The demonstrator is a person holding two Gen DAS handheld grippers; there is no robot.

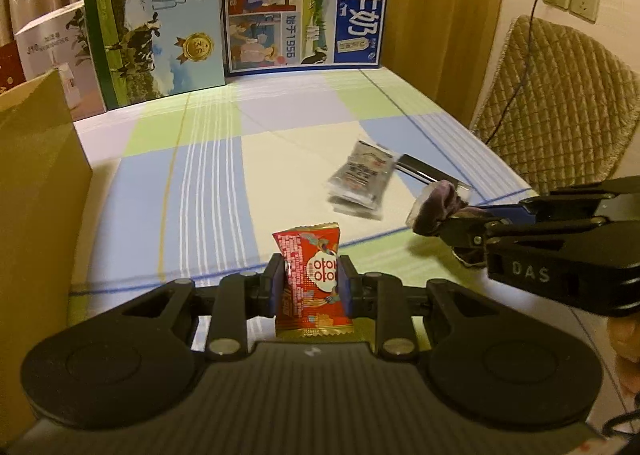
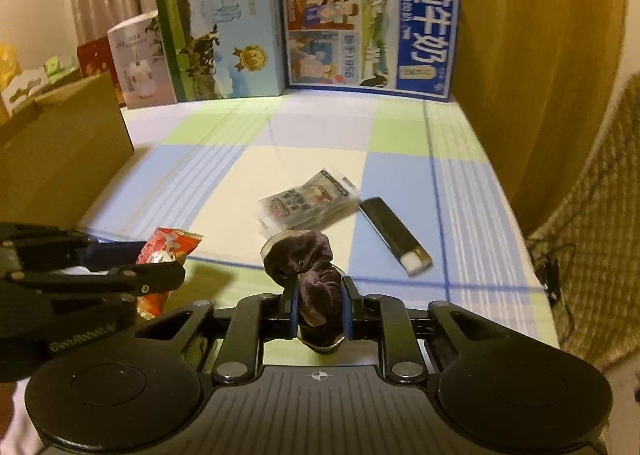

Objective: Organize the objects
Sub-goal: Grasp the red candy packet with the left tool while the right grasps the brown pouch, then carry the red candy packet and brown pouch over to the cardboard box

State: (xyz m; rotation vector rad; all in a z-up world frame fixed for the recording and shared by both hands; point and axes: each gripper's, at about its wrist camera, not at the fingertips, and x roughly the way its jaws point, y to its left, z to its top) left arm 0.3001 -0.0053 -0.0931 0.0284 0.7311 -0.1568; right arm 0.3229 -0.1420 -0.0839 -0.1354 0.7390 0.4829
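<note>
Dim warm indoor light, fisheye-bent edges, slight motion blur.
</note>
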